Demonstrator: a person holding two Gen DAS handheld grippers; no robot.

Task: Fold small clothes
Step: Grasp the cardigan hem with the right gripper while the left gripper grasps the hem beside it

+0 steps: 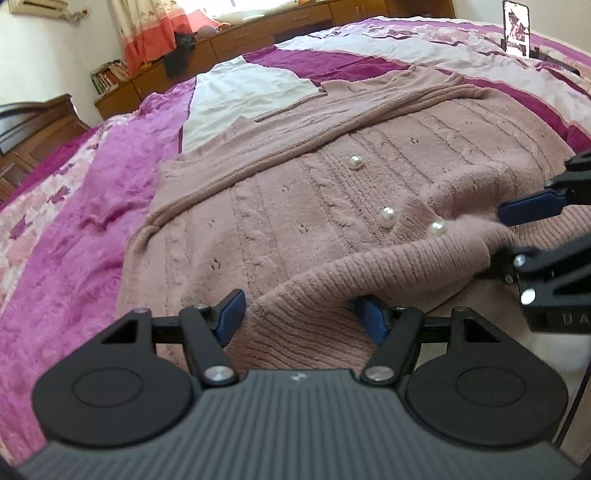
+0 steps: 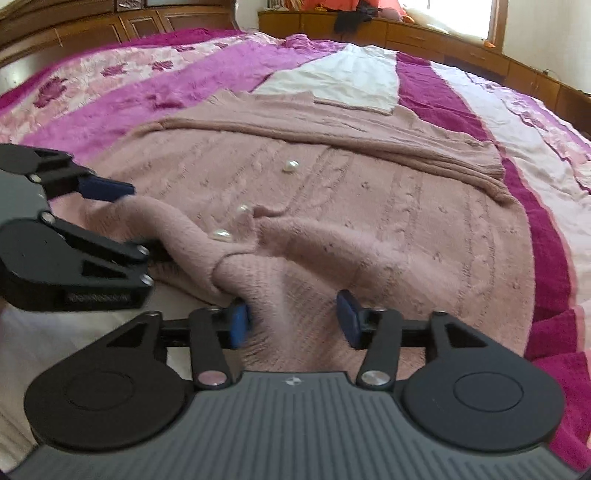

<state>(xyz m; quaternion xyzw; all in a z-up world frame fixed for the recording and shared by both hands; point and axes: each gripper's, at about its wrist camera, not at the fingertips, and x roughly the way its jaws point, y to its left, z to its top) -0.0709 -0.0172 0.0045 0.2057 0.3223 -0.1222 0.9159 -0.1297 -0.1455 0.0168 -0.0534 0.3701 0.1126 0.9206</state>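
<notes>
Left wrist view: dusty-pink cable-knit cardigan (image 1: 295, 192) spread flat on magenta, pink and white patchwork bedspread (image 1: 74, 206), occupying centre of frame. Three white pearl buttons (image 1: 388, 216) in a diagonal row along cardigan front. Ribbed hem of cardigan (image 1: 332, 295) lifted at near edge, running between blue pads (image 1: 231, 314) of left gripper (image 1: 301, 314). Jaws of left gripper set wide, one pad on each side of hem fabric; firm hold on fabric cannot be told. Right gripper (image 1: 517, 229) at right edge, upper blue finger above a raised fold of hem, lower finger below it, jaws partly spread around knit. White cloth (image 1: 243, 96) lying far left of cardigan, touching its far edge. Wooden cabinets (image 1: 236, 40) beyond far side of bed. Phone on stand (image 1: 516, 27) at far right.

Right wrist view: same cardigan (image 2: 369, 206) across centre, ribbed hem bunched at near edge. Right gripper (image 2: 295, 319) with jaws wide, hem fabric passing between blue pads (image 2: 240, 323), touching left pad; clamping cannot be told. Left gripper (image 2: 140, 221) at left edge, fingers parted above and below a raised hem fold. White cloth (image 2: 343, 81) far of cardigan. Bedspread (image 2: 546, 258) at right.
</notes>
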